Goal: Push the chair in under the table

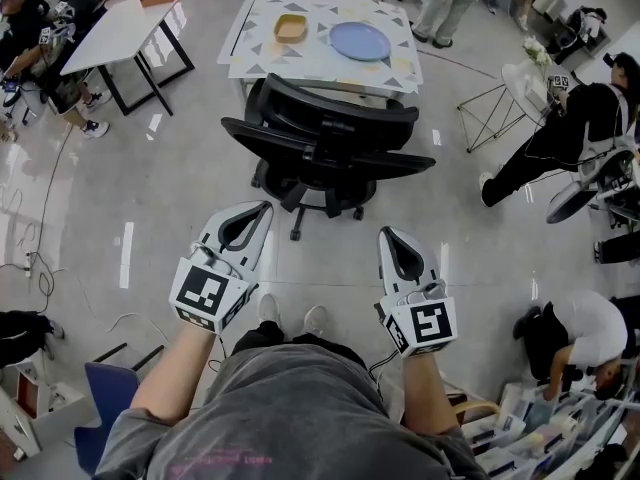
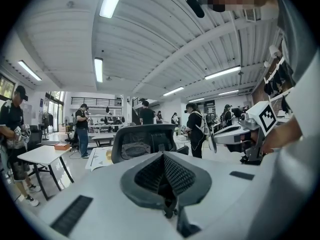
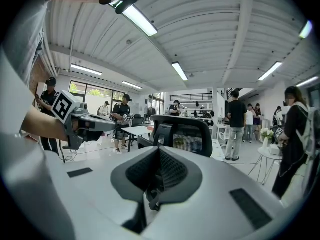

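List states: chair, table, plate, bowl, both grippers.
table: standing, carries plate and bowl.
chair: upright, in front of the table, not pushed in, untouched.
plate: flat on the table, empty.
bowl: upright on the table, looks empty.
left gripper: jaws shut, empty, short of the chair.
right gripper: jaws shut, empty, short of the chair.

Lighting is bright and even, coming from long ceiling strip lights. Daylight also enters through windows on the far left of the right gripper view. The glossy floor carries pale vertical streaks of reflected glare, strongest at the near left. Shadows are soft and short, with a faint one under the chair. Both gripper views bow heavily at the edges inside a dark round border, and their nearest foreground is slightly soft. The head view is sharp, with curved margins.
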Demonstrator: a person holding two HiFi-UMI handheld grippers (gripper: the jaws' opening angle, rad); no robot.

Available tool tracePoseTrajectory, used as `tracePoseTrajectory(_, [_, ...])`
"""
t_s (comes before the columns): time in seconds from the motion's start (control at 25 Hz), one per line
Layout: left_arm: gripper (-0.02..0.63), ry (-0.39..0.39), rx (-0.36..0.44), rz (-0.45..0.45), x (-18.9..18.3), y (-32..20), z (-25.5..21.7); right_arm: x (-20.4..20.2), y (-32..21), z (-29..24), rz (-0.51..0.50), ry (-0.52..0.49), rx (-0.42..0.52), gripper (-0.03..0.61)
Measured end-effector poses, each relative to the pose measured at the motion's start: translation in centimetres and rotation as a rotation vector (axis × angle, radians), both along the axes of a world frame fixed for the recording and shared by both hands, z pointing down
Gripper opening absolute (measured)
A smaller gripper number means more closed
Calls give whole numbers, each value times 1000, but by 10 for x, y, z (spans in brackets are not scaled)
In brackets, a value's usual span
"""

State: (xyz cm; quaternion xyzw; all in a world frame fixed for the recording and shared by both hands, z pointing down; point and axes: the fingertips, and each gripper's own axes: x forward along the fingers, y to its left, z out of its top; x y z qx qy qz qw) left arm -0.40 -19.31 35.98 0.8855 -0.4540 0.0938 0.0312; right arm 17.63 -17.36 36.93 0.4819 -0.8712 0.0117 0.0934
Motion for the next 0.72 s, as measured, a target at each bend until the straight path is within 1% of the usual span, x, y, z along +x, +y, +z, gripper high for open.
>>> tracePoseTrajectory(0.72, [2,-9,-14,0,-6,-1,5,-4,-4,6,2,1,-30,5])
